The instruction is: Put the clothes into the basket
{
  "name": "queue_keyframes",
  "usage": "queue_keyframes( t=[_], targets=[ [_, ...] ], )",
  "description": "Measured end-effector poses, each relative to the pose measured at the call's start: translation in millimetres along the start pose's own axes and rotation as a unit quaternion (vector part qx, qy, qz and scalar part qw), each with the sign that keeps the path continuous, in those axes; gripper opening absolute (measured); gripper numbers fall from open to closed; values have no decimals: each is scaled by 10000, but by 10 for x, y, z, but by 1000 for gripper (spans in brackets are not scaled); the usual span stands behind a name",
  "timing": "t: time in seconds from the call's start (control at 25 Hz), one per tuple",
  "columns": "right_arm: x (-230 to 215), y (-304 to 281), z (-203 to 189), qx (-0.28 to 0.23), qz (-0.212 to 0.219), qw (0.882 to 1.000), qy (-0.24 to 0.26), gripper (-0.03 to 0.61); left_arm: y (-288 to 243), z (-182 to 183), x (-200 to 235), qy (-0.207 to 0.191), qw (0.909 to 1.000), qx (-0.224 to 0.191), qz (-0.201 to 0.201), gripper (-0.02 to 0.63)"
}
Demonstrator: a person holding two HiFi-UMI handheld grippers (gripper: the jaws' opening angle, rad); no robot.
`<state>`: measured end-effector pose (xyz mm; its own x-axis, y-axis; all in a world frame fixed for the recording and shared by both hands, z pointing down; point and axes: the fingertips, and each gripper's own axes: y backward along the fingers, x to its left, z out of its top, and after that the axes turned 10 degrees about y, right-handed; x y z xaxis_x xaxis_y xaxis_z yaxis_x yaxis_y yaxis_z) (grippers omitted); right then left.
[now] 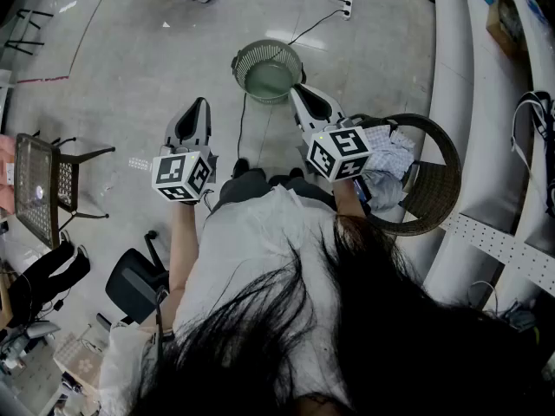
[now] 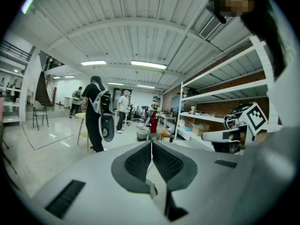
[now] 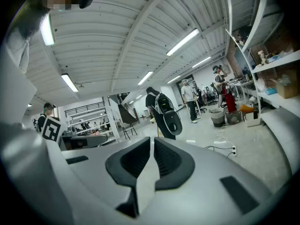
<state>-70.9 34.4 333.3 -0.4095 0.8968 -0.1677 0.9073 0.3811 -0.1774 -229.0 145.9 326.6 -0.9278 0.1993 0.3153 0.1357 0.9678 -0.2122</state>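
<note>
Left gripper and right gripper: fingers closed together, empty. Clothes lie in a wicker tub beside the right gripper. The green basket stands on the floor ahead.

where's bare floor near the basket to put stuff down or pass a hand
Bare floor lies left of the green basket, out to the mesh table. It is crowded on the right: a wicker chair full of clothes sits beside the shelving.
</note>
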Motion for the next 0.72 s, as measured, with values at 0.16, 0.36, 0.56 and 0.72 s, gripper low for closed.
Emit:
queue_keyframes(
  t=[0.16, 0.36, 0.56, 0.72],
  targets=[
    [133, -164, -1, 13, -78, 10000, 47, 41, -127, 86, -98, -214, 9989, 46, -415, 20],
    [234, -220, -27, 52, -207, 9997, 111, 41, -213, 155, -154, -283, 9965, 76, -779, 20],
    [292, -233, -47, 9, -335, 9994, -33, 41, -256, 208, -134, -334, 9950, 72, -943, 20],
    [280, -221, -136, 73, -609, 9981, -72, 41, -311, 197, -90, -355, 9930, 142, -1114, 20]
  ],
)
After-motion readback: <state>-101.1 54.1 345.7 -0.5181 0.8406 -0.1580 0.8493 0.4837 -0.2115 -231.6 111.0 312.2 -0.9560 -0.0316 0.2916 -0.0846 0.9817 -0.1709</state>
